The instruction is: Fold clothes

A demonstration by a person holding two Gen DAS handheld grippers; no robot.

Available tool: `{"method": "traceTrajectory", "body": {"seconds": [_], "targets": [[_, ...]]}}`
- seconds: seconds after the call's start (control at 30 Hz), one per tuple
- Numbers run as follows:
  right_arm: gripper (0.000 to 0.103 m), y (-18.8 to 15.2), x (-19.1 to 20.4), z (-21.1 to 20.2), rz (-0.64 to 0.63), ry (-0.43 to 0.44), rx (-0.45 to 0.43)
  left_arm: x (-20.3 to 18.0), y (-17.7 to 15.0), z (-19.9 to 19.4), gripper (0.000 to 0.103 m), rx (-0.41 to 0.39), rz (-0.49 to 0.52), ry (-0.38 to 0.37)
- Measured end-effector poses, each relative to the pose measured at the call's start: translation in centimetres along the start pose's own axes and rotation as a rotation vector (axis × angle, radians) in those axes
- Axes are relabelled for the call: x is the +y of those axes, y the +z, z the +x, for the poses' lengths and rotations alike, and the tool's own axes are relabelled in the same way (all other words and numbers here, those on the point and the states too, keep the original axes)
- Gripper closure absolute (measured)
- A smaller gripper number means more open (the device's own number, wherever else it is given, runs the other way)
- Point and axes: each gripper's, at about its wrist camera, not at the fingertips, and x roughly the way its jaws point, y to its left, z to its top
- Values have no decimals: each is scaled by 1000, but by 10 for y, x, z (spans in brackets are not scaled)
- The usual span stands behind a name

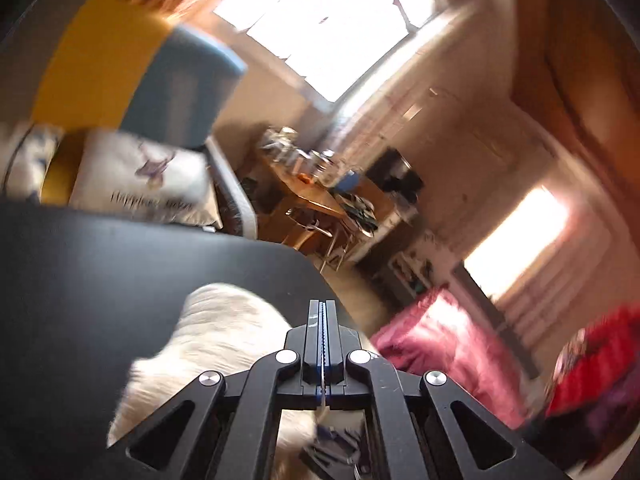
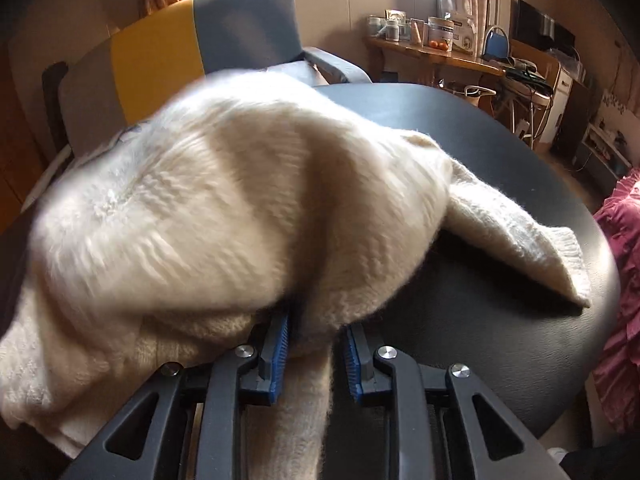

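Sweater (image 2: 240, 200) is lying bunched on the black table (image 2: 500, 320), one sleeve (image 2: 520, 232) trailing right. Right gripper (image 2: 316, 344) is standing apart around a fold, likely for lifting; left gripper (image 1: 323, 320) is pressed closed, seemingly empty.

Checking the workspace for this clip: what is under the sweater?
The sweater lies bunched on a black table, one sleeve trailing right. Whatever is beneath the bulk is covered. Fabric passes between the right hand-held gripper's parted fingers.
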Motion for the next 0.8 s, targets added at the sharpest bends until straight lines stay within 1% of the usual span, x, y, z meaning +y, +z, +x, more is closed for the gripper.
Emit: {"method": "traceTrajectory", "body": {"seconds": [0.03, 0.07, 0.2, 0.23, 0.3, 0.33, 0.37, 0.4, 0.43, 0.5, 0.53, 0.57, 0.6, 0.67, 0.73, 0.8], "targets": [[79, -1, -1, 0, 6, 1, 4, -6, -7, -4, 103, 28, 31, 1], [79, -1, -2, 0, 13, 1, 9, 4, -13, -3, 103, 51, 7, 28], [80, -9, -6, -6, -25, -24, 15, 66, -36, 5, 103, 142, -158, 162], [80, -12, -8, -8, -31, -25, 16, 95, -38, 10, 102, 163, -240, 190], [79, -16, -13, -11, -41, -25, 17, 143, -44, 9, 100, 176, -377, 239], [79, -18, -16, -13, -32, -19, 19, 167, -48, 14, 89, 215, -441, 219], [79, -19, -19, -14, -22, -12, 21, 187, -55, 19, 81, 259, -511, 201], [79, -18, -21, -14, -9, -6, 22, 200, -58, 28, 77, 297, -556, 178], [79, -18, -24, -13, 4, 1, 22, 212, -60, 38, 70, 334, -593, 152], [77, -17, -28, -13, 28, 13, 23, 229, -64, 54, 67, 364, -656, 123], [76, -17, -28, -13, 23, 10, 22, 234, -62, 62, 59, 377, -684, 91], [75, -16, -28, -12, 17, 8, 21, 238, -60, 70, 55, 389, -711, 56], [75, -16, -28, -12, 11, 6, 21, 241, -57, 79, 55, 386, -743, 47], [73, -16, -27, -11, 2, 6, 20, 247, -52, 90, 50, 386, -764, 9], [72, -16, -28, -10, 7, 11, 20, 251, -54, 109, 49, 421, -808, -52], [71, -15, -29, -9, 11, 11, 24, 245, -51, 110, 50, 392, -803, -68]]}}
